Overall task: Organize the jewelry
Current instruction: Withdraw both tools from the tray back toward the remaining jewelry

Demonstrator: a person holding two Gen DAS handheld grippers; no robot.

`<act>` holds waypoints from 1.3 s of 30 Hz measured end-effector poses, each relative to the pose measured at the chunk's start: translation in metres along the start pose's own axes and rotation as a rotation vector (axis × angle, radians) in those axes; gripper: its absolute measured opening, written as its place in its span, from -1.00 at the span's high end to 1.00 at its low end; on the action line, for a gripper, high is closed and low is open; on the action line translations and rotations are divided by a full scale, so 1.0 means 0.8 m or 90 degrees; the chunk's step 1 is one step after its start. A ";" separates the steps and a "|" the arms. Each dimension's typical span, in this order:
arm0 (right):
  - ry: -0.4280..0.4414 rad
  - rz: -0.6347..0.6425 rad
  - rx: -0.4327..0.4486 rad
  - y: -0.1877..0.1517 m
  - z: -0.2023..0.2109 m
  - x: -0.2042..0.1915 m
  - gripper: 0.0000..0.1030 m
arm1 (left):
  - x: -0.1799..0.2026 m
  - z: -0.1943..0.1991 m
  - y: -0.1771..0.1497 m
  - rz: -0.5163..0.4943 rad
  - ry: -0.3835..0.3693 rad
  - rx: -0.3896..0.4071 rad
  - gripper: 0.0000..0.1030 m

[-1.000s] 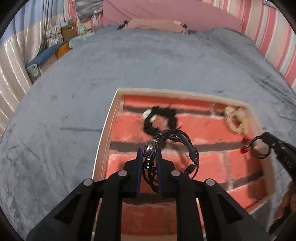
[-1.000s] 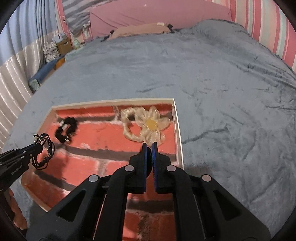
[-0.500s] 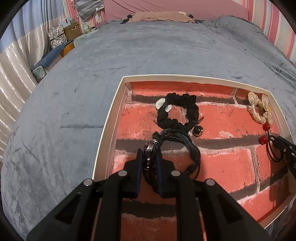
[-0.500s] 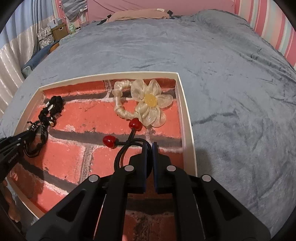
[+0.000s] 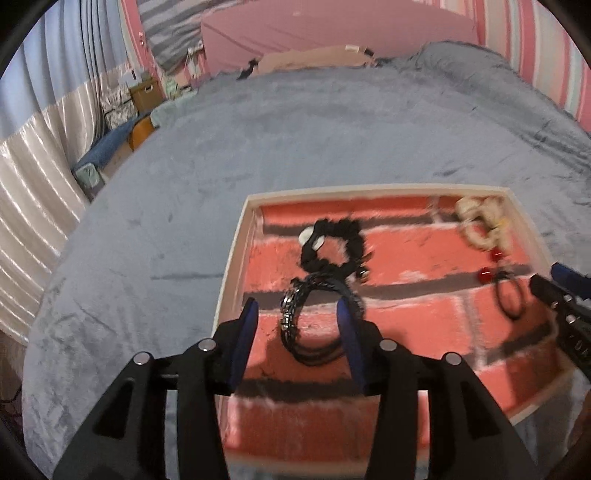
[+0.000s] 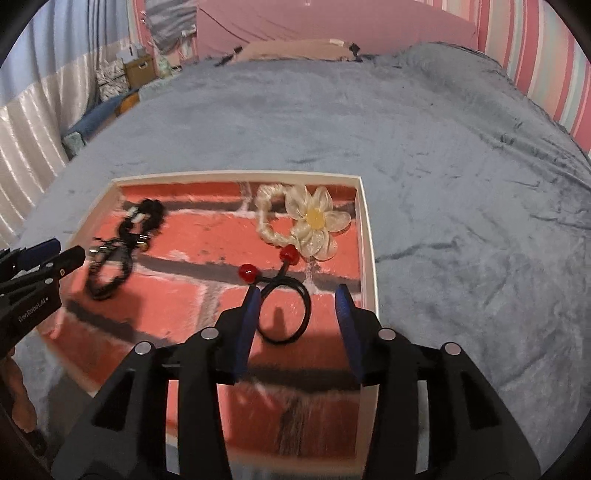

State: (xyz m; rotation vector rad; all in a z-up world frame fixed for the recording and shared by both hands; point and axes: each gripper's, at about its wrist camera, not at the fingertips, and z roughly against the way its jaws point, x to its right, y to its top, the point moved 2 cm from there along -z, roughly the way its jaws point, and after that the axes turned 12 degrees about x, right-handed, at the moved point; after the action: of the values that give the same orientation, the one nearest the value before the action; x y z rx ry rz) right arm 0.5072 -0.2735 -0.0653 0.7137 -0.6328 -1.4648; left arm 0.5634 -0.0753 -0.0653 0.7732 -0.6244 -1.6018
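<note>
A shallow tray (image 5: 236, 243) (image 6: 365, 236) with a red brick print lies on the grey bed. My left gripper (image 5: 297, 308) is open, and a black braided bracelet (image 5: 314, 321) lies on the tray between its fingers. It also shows in the right wrist view (image 6: 109, 267). My right gripper (image 6: 297, 295) is open over a black hair tie with red beads (image 6: 282, 306), which lies on the tray and shows in the left wrist view too (image 5: 508, 291). A black scrunchie (image 5: 332, 245) (image 6: 146, 218) and a cream flower scrunchie (image 6: 303, 225) (image 5: 484, 223) lie further back.
The grey plush blanket (image 5: 147, 240) surrounds the tray on all sides. A pink headboard (image 6: 332, 26) and striped wall stand behind. Boxes and a blue item (image 5: 110, 151) sit beside the bed at the left, by shiny curtains.
Both grippers opened. The left one let go of the black bracelet and the right one let go of the red-bead hair tie; both pieces now lie on the tray.
</note>
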 end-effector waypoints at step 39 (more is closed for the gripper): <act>0.019 -0.007 0.067 -0.214 0.296 -0.032 -0.06 | -0.152 0.327 -0.221 0.108 -0.007 0.090 -0.37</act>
State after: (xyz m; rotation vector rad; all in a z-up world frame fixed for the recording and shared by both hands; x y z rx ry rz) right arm 0.2156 -0.2544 -0.0406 0.8211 -0.6875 -1.4368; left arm 0.2609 0.0679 -0.0159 0.7942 -0.7966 -1.4195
